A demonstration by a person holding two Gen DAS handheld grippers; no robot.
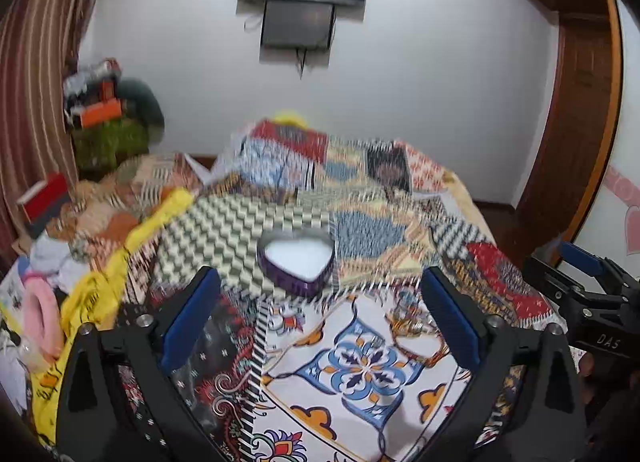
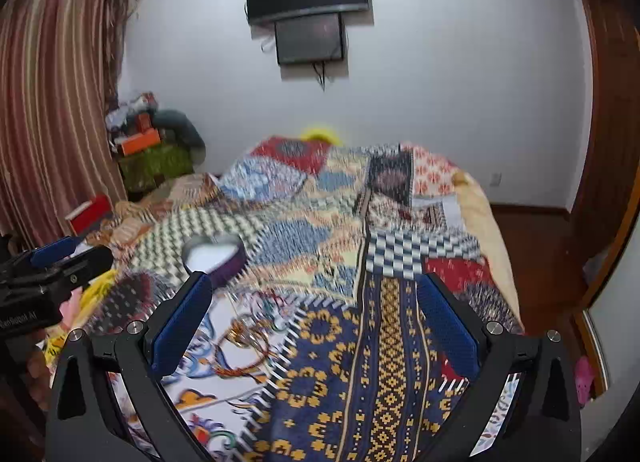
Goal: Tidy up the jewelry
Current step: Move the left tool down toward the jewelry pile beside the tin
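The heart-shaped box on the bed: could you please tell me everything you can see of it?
The heart box has a dark purple wall, seemingly tin, and a plain white inside. It is open, no lid in view, and looks empty through the blur. It sits flat on the patchwork quilt, beyond the tangle of jewelry, touched by neither gripper.

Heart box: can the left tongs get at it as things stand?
Probably yes. The left tongs are open and empty, and the open purple heart box sits straight ahead on the patchwork bedspread, with only bare cloth between. The right tongs are off to the side.
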